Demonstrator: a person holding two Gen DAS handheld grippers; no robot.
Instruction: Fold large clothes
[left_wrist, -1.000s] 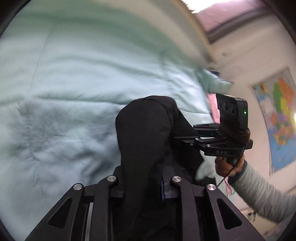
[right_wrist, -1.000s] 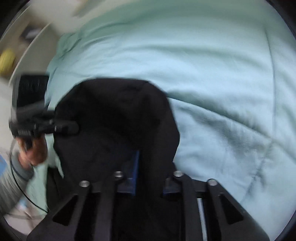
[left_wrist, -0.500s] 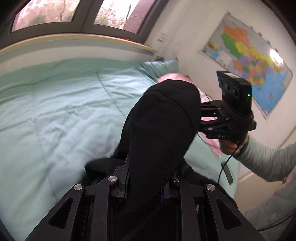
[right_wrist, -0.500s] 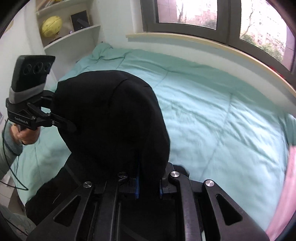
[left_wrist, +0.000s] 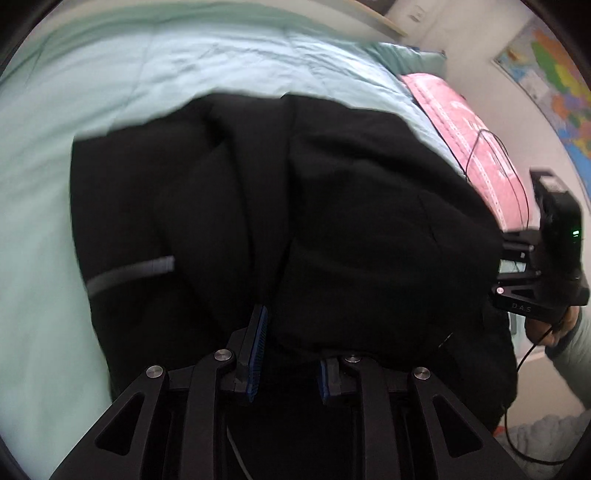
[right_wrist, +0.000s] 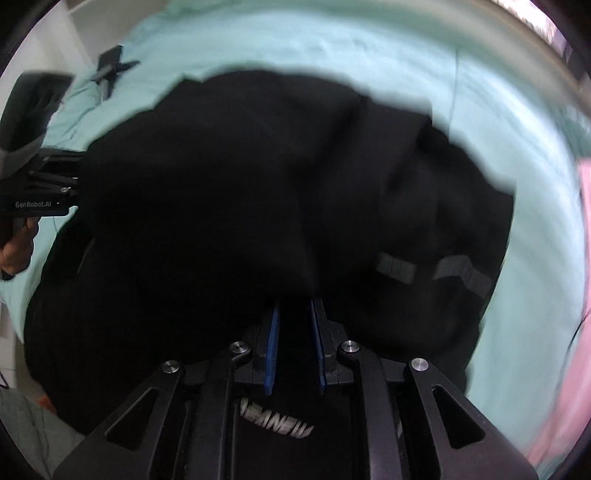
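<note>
A large black garment (left_wrist: 332, 206) droops wide over the mint-green bed cover (left_wrist: 147, 74), one fold lying over another, with a grey strip (left_wrist: 129, 273) near its left edge. My left gripper (left_wrist: 291, 354) is shut on a fold of it, cloth pinched between the blue pads. In the right wrist view the same black garment (right_wrist: 240, 184) fills the middle, showing grey tabs (right_wrist: 395, 267) and white lettering (right_wrist: 275, 421). My right gripper (right_wrist: 295, 343) is shut on the cloth too. Each gripper appears in the other's view: the right gripper (left_wrist: 535, 273), the left gripper (right_wrist: 40, 184).
A pink pillow (left_wrist: 469, 147) lies at the bed's right end, with a cable running over it. A coloured map (left_wrist: 554, 66) hangs on the wall beyond. A small dark object (right_wrist: 110, 66) rests on the cover at the far left. A person's hand (left_wrist: 554, 328) grips the right handle.
Both grippers have swung forward and tipped down over the bed, still holding the cloth. The garment, bunched into a hump before, now hangs spread wide. The window has left both views.
</note>
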